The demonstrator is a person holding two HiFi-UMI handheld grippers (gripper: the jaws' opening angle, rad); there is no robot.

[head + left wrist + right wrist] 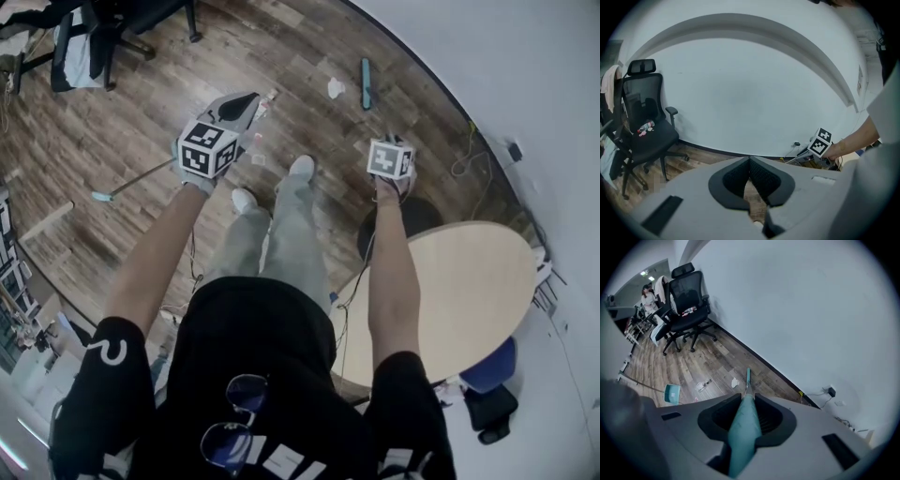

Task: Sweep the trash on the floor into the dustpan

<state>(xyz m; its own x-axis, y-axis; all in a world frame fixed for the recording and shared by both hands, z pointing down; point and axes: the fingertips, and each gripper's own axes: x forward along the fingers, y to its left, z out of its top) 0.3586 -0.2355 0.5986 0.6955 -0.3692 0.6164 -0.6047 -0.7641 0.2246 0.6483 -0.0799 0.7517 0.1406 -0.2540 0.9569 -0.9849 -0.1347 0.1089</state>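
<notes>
We clamp the teal broom (743,427) in our right gripper (748,397) jaws. Crumpled paper (734,382) lies ahead of them on the floor. Our left gripper (750,161) jaws close on the dustpan (672,392) handle, with the pan on their left.

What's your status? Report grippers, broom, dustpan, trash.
Left gripper shut on dustpan handle, dustpan down at left. Right gripper shut on broom handle, broom head beside paper wad, unswept. Nothing in the way.
</notes>
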